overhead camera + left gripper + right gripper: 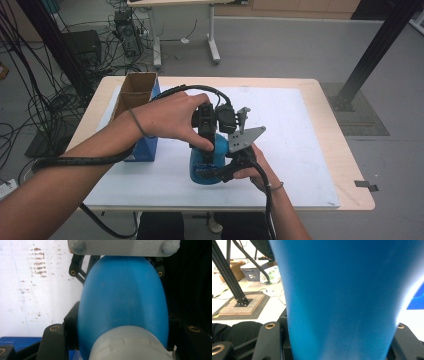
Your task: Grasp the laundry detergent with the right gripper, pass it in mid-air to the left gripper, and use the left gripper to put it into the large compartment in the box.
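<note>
Light wooden table (pixel 345 150) topped with a white mat (pixel 295 145), on grey floor with tangled cables and black frame posts around. Open cardboard box (pixel 134 92) with blue sides near the mat's left edge. Blue bottle (pixel 206 165) upright near the front middle, white cap (pixel 130 345) toward the left gripper's camera. Left gripper (pixel 206 132) reaching down from above, clamped on the bottle's top. Right gripper (pixel 235 162) level from the right, clamped on the bottle's body.
</note>
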